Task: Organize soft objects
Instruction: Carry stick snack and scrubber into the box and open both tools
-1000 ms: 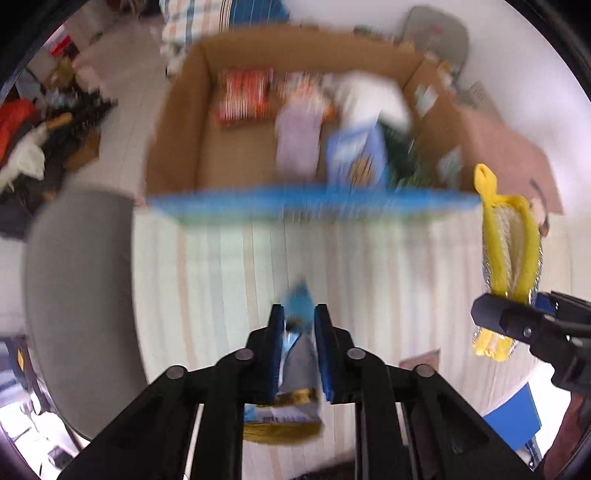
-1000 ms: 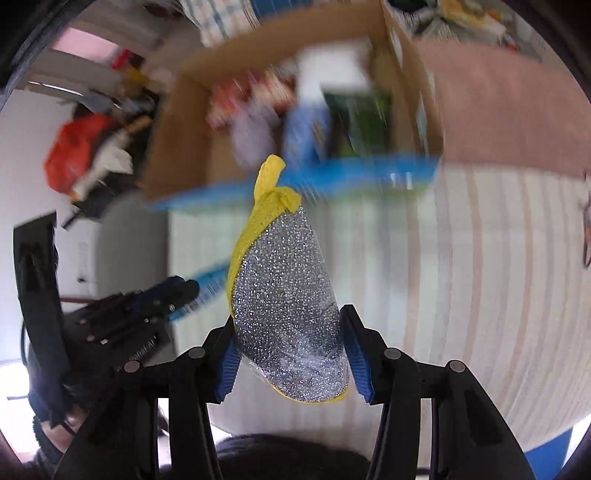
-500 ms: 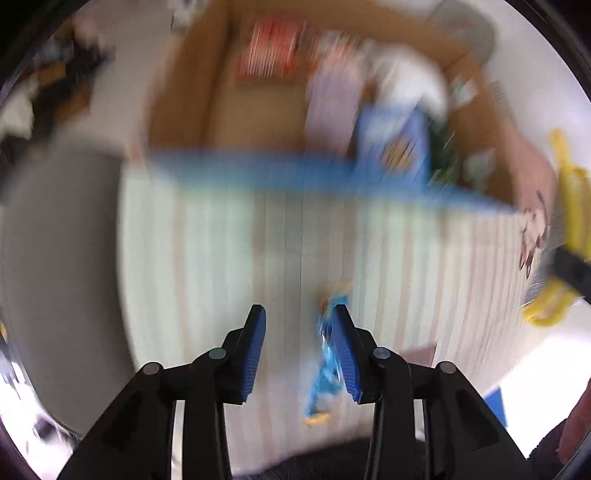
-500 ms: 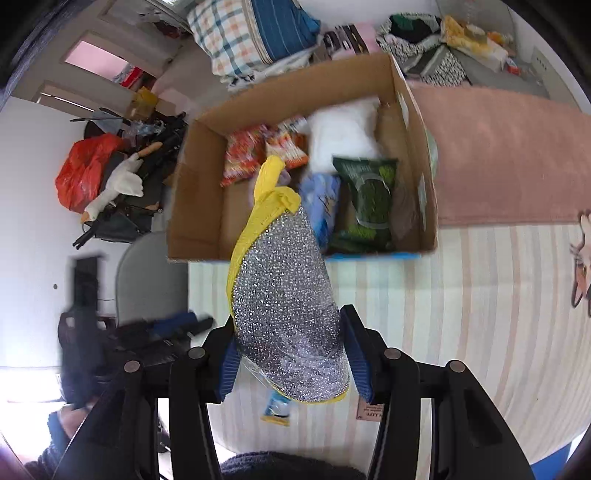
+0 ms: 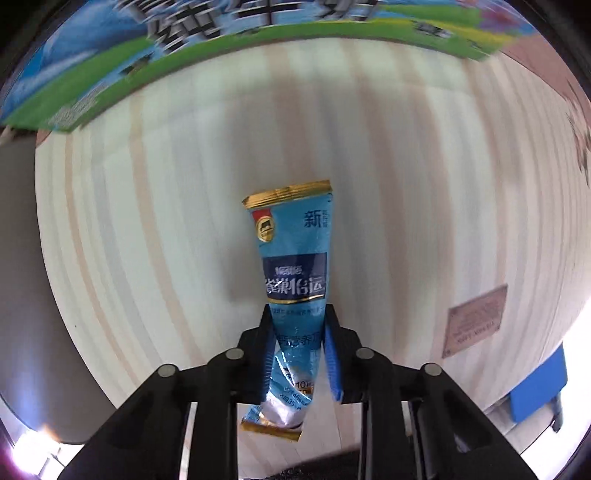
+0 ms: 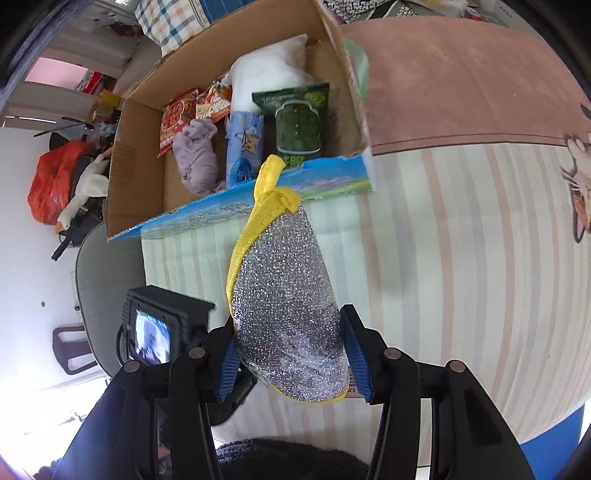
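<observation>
The left hand-held gripper (image 5: 298,345) straddles the blue sachet (image 5: 293,266) on the striped bed (image 5: 147,229), long axis running straight ahead; whether it pinches, I cannot tell. The right hand-held gripper (image 6: 290,356) clenches the glittery scrubber (image 6: 286,295), with the cardboard box (image 6: 133,177) ahead.

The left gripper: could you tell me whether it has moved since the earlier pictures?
Yes. The left gripper has dropped toward the striped sheet, with the cardboard box now at the frame's top edge, and straddles the blue sachet.
</observation>
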`<state>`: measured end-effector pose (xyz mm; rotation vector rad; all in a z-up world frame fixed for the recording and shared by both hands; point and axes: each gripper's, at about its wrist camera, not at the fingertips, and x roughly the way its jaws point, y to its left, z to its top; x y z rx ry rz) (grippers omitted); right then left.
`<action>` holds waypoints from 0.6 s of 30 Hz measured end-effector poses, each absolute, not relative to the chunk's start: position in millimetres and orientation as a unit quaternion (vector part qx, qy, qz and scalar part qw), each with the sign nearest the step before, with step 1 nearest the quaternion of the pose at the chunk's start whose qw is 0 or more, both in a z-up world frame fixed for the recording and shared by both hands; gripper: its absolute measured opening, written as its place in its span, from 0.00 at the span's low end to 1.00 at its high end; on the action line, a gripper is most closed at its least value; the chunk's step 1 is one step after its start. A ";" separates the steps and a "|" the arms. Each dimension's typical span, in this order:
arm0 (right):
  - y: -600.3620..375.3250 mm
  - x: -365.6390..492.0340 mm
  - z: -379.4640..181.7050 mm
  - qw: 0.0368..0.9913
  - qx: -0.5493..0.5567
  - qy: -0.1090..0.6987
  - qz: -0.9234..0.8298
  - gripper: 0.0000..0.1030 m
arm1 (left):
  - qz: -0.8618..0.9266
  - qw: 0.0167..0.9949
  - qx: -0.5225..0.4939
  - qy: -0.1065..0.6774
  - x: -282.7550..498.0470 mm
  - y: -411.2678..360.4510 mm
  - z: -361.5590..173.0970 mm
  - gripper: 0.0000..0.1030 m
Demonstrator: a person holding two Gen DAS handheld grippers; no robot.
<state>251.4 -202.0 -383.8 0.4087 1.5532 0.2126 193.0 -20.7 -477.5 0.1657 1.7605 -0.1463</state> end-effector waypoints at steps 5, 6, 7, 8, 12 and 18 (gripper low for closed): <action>-208.2 255.7 -356.3 0.705 0.193 0.676 0.098 0.51 | -0.062 0.665 0.048 0.743 199.2 -15.1 -431.6 0.18; -208.7 257.7 -351.1 0.708 0.196 0.671 0.100 0.51 | -0.065 0.678 0.037 0.731 203.2 -11.6 -411.3 0.18; -209.2 259.3 -346.2 0.711 0.198 0.667 0.102 0.51 | -0.069 0.686 0.028 0.723 206.0 -8.7 -396.9 0.18; -209.3 261.9 -340.4 0.714 0.201 0.662 0.105 0.51 | -0.071 0.697 0.019 0.713 210.6 -5.2 -378.6 0.18; -207.4 275.4 -316.9 0.728 0.204 0.644 0.115 0.51 | -0.079 0.738 -0.009 0.670 242.9 11.0 -305.8 0.18; -199.2 312.6 -300.5 0.741 0.200 0.631 0.112 0.51 | -0.048 0.768 -0.014 0.639 321.4 43.5 -257.7 0.18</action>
